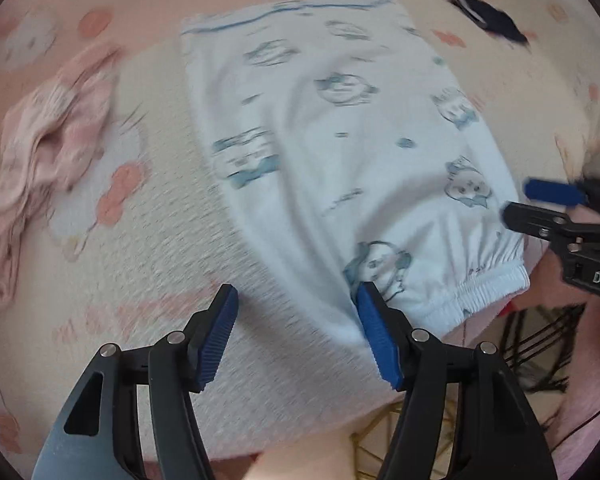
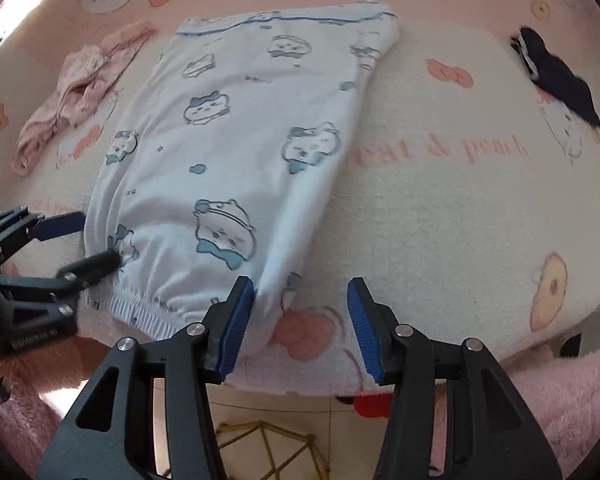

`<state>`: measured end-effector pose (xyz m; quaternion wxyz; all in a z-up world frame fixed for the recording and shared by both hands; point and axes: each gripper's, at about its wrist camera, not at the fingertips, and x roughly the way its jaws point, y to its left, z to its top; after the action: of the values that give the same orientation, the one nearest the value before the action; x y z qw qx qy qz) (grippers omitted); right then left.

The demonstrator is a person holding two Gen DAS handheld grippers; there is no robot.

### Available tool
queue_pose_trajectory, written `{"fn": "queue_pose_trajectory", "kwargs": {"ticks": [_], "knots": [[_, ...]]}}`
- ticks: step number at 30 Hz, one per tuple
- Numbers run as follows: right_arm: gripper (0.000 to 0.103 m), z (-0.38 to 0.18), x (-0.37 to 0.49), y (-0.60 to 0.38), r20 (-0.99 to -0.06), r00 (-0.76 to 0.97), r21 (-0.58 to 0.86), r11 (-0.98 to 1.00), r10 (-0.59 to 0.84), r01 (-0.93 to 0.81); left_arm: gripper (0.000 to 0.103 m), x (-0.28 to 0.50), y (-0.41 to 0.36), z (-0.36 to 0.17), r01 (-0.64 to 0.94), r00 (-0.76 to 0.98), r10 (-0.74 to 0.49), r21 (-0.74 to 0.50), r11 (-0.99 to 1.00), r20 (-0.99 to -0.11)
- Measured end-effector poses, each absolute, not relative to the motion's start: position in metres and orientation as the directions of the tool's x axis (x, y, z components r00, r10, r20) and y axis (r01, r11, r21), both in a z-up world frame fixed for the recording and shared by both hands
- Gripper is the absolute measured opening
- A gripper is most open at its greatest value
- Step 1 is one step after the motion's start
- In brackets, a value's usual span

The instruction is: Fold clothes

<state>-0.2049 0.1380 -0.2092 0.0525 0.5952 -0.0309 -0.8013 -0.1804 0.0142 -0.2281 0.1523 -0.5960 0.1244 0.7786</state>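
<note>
Blue-padded jaws fill the bottom of each wrist view, and both pairs stand spread with nothing between them. From the left wrist, the left gripper [image 1: 296,336] hovers at 6 o'clock with its right pad touching or just over the near left corner of the pants [image 1: 340,128]; the view is blurred, so contact cannot be confirmed. From the right wrist, the right gripper [image 2: 300,324] sits at 6 o'clock with its left pad just beside the near right corner of the pants [image 2: 236,152], its other pad over bare blanket [image 2: 440,220]. The pants, pale blue with cartoon prints, lie lengthwise on the blanket, already doubled leg on leg, elastic waistband [image 2: 140,308] nearest the cameras at 7 o'clock and cuffs away at 12. A pink garment [image 2: 76,96] lies crumpled at 10 o'clock and a dark item [image 2: 556,80] at 2 o'clock, both well apart from the pants. My judgement: the lengthwise fold is done and the step in hand is reaching for the waistband end to fold it across toward the cuffs. The next move calls for each pair of jaws to close on its own waistband corner, catching all layers, then lift together and carry evenly toward 12 o'clock so the edges meet without skewing.
</note>
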Motion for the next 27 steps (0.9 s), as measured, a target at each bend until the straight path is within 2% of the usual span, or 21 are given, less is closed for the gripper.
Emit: {"fn": "queue_pose_trajectory", "kwargs": {"ticks": [6, 9, 11, 15, 19, 21, 23, 27], "knots": [[0.049, -0.192, -0.198, 0.152, -0.92, -0.355, 0.182, -0.983, -0.167, -0.007, 0.064, -0.172, 0.013, -0.219, -0.351, -0.26, 0.198, -0.099, -0.931, -0.945], [0.049, -0.197, -0.202, 0.151, -0.93, -0.324, 0.175, -0.984, -0.172, 0.019, 0.065, -0.161, 0.031, -0.218, -0.348, -0.26, 0.25, -0.15, -0.925, -0.933], [0.049, -0.199, -0.195, 0.15, -0.942, -0.297, 0.15, -0.988, -0.155, 0.041, 0.065, -0.19, 0.024, -0.217, -0.372, -0.238, 0.245, -0.144, -0.917, -0.94], [0.049, -0.205, -0.189, 0.15, -0.96, -0.265, 0.077, -0.996, -0.089, 0.053, 0.065, -0.192, 0.015, -0.212, -0.397, -0.237, 0.16, -0.055, -0.916, -0.958], [0.049, -0.2, -0.18, 0.156, -0.958, -0.283, 0.025, -0.999, -0.036, 0.042, 0.064, -0.195, 0.01, -0.2, -0.372, -0.264, 0.212, -0.103, -0.923, -0.941], [0.049, -0.195, -0.177, 0.158, -0.945, -0.315, 0.075, -0.996, -0.084, 0.042, 0.064, -0.198, 0.01, -0.196, -0.356, -0.263, 0.267, -0.163, -0.92, -0.927], [0.049, -0.191, -0.175, 0.153, -0.928, -0.343, 0.133, -0.989, -0.146, 0.063, 0.064, -0.198, 0.017, -0.203, -0.366, -0.246, 0.256, -0.155, -0.918, -0.935], [0.049, -0.214, -0.173, 0.133, -0.955, -0.284, 0.05, -0.988, -0.09, 0.145, 0.065, -0.186, 0.012, -0.209, -0.401, -0.231, 0.177, -0.072, -0.913, -0.957]]}}
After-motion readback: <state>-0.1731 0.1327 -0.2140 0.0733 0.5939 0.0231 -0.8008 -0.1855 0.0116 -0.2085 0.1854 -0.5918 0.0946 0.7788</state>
